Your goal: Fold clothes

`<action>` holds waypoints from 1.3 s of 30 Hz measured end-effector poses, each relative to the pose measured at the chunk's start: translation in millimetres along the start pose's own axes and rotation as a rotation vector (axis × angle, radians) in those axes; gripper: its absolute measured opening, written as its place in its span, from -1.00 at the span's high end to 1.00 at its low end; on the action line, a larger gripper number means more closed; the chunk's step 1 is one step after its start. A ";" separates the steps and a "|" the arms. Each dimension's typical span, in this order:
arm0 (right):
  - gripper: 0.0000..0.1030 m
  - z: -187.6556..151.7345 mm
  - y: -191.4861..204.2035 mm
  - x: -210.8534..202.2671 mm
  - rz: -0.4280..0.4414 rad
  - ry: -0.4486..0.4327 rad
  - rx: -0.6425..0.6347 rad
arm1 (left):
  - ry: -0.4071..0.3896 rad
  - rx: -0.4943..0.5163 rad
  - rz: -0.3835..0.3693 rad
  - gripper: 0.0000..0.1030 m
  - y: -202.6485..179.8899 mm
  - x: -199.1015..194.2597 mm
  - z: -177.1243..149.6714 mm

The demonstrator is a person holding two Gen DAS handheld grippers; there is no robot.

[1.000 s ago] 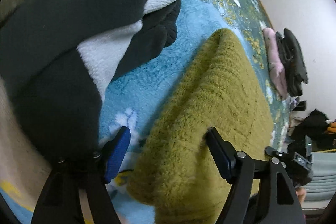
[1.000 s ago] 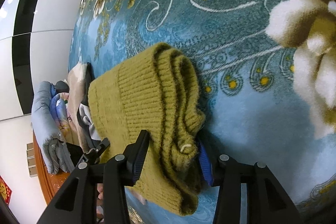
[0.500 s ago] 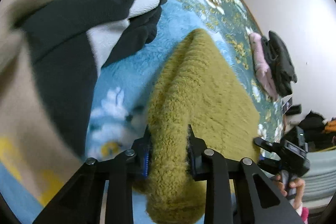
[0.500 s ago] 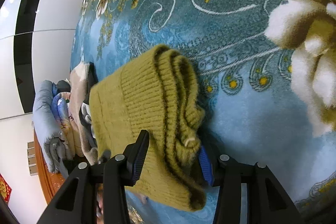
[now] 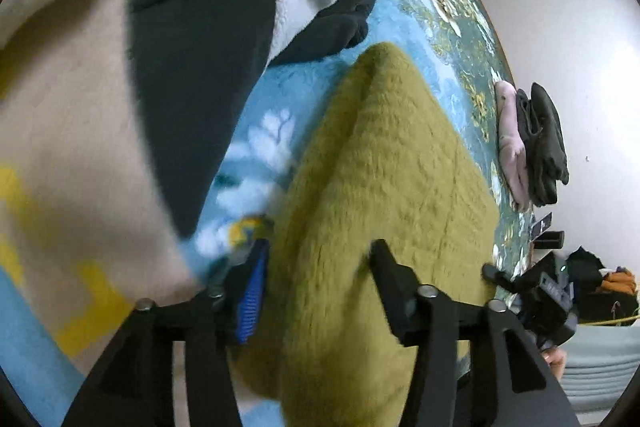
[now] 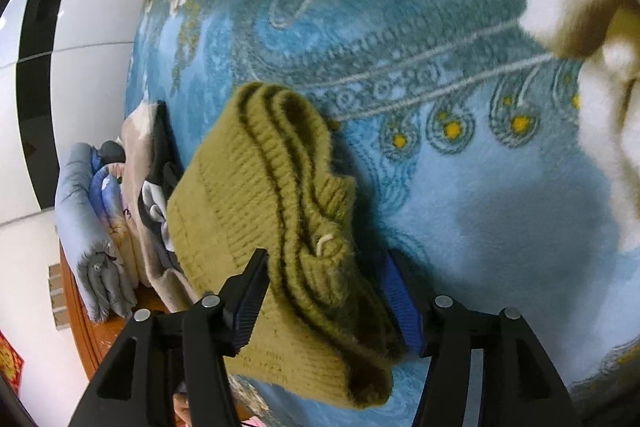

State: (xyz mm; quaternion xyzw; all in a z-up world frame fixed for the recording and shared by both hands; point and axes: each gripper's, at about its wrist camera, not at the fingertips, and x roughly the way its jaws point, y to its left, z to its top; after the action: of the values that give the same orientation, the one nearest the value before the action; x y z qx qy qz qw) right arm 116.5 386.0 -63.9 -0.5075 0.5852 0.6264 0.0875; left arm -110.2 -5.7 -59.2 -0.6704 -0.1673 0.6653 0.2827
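A: What is hard to make out here?

B: In the left wrist view the near edge of the olive knit sweater (image 5: 384, 187) is smeared by motion blur, and the beige and black fleece garment (image 5: 168, 67) runs out of frame at left. In the right wrist view the sweater's underside is hidden beneath its own folds.

A: Where does the sweater lie relative to each tool?

B: It rests on the blue floral blanket (image 6: 460, 27). The left tool (image 5: 316, 283) straddles its near edge, fingers spread wide with fabric bulging between them. The right tool (image 6: 324, 291) is also spread wide around the ribbed, layered end (image 6: 304, 211), its blue pads apart from the knit on the right side.

A: And compared with half a second ago?

B: The left tool was pinched narrow on the sweater's edge; now it has let go. The right tool keeps the same width. A folded pink and dark stack (image 5: 528, 147) sits well apart by the wall.
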 end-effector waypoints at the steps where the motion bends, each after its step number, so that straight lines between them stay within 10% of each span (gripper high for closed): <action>1: -0.26 0.5 -0.5 2.1 0.003 0.002 0.002 | 0.009 0.000 -0.001 -0.17 -0.9 2.7 3.0; 7: -0.21 -0.1 5.8 5.0 -0.012 0.006 -0.057 | 0.041 0.061 0.041 -0.04 -12.4 7.9 7.7; 12: 0.25 -2.6 10.3 9.6 0.015 0.029 -0.087 | 0.029 0.131 0.084 0.38 -27.6 -0.7 1.9; 24: 0.39 -14.0 34.4 -52.6 0.184 -0.059 -0.202 | -0.121 0.366 0.075 0.45 -129.7 -60.4 -1.1; 30: 0.39 17.8 52.2 -129.3 0.259 -0.169 -0.247 | -0.163 0.482 -0.014 0.45 -216.6 -72.8 15.5; 39: 0.39 111.4 87.8 -298.5 0.097 -0.372 -0.433 | -0.138 0.600 -0.208 0.45 -382.2 -23.8 55.0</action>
State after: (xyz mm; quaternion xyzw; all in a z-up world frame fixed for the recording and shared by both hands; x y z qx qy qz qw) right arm 135.5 595.9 190.7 -0.3623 0.4355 0.8224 0.0530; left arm -107.8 288.3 192.2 -0.4897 -0.0500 0.6964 0.5223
